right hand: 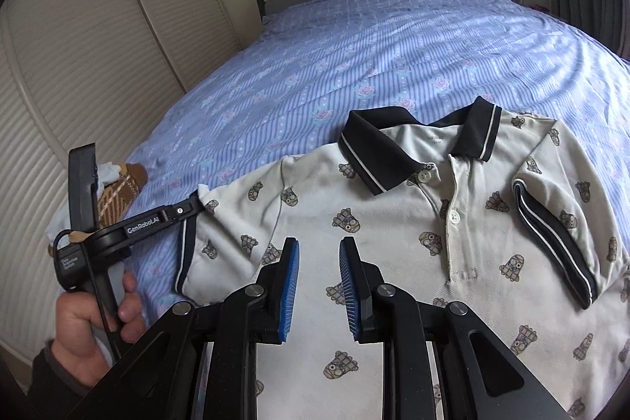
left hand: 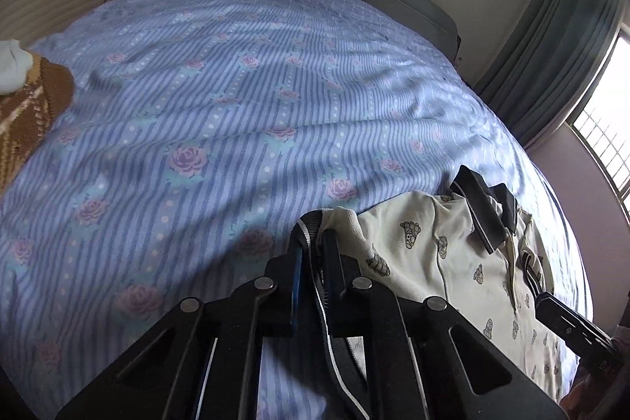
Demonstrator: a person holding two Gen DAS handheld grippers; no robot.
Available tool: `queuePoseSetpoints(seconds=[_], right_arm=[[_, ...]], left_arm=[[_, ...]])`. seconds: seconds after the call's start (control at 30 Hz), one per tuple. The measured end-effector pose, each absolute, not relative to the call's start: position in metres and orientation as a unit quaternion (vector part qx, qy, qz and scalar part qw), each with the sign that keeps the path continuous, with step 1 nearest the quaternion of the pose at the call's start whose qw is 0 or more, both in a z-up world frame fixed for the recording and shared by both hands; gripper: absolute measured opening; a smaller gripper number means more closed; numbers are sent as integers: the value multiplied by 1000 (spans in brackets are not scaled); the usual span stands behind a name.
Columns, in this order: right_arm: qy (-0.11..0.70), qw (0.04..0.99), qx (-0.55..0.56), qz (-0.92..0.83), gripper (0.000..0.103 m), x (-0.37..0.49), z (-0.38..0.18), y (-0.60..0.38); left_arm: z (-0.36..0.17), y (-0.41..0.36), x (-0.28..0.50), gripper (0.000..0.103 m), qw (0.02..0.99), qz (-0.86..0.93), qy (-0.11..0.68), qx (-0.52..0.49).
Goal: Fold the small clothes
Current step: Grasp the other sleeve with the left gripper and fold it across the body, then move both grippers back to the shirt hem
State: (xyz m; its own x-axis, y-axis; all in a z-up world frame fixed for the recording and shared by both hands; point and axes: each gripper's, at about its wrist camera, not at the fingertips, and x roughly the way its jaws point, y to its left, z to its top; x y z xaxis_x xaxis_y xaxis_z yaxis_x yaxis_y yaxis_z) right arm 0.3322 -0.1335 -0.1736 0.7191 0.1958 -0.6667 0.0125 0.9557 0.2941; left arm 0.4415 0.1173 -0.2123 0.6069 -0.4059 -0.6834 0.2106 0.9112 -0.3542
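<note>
Cotton polo shirt (right hand: 393, 223) lies flat on the bed (right hand: 354, 46), our left tongs (left hand: 313, 247) pinch its sleeve cuff (right hand: 185, 250), our right tongs (right hand: 319, 254) hover apart, so thin trim may slip and wrinkle the fold

Right gripper (right hand: 319, 254): matte black linkage, round silver pivot screws, ribbed blue finger pads (right hand: 289, 286). Left gripper (left hand: 313, 254): same black build, white "GenRobot.AI" lettering, thin black cable, tan band. Left hand (right hand: 84, 321): bare skin, dark cuff, possibly grey.
</note>
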Motion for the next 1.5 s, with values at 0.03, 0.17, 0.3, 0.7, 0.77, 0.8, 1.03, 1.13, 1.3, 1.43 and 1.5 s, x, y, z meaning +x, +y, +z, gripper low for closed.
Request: queuePoseSetpoints(seconds=[0.03,0.17,0.3,0.7,0.77,0.8,1.03,1.13,1.3,1.43,1.5], right_arm=[[370,917,141,49,23,330,-172,-136],[363,919,151,42,23,317,-164,-153],[350,923,160,33,23,301,-153,-175],[340,918,199,-38,23,265,-155,-269],[345,913,212,-45,23,263,-162,-280],[347,912,216,-47,23,262,-165,-283],[349,910,220,-31,23,262,-170,-281],[351,911,217,-16,23,264,-172,-266],[365,908,202,21,23,272,-175,-231],[380,907,178,43,23,273,-177,-208],[384,906,171,48,23,271,-178,-200]], left_arm=[[-205,117,434,10,893,-164,405,-110],[-171,98,407,10,910,-118,393,-56],[-146,48,391,10,912,-116,393,-17],[-184,-99,393,10,879,-176,442,41],[-192,-104,390,19,881,-173,437,53],[-193,-104,388,23,882,-171,435,55],[-158,-65,360,55,903,-180,385,58],[-150,-33,352,55,904,-177,386,39],[-171,1,342,55,894,-165,414,43],[-202,17,343,48,876,-160,454,19],[-213,20,343,48,872,-156,464,20]])
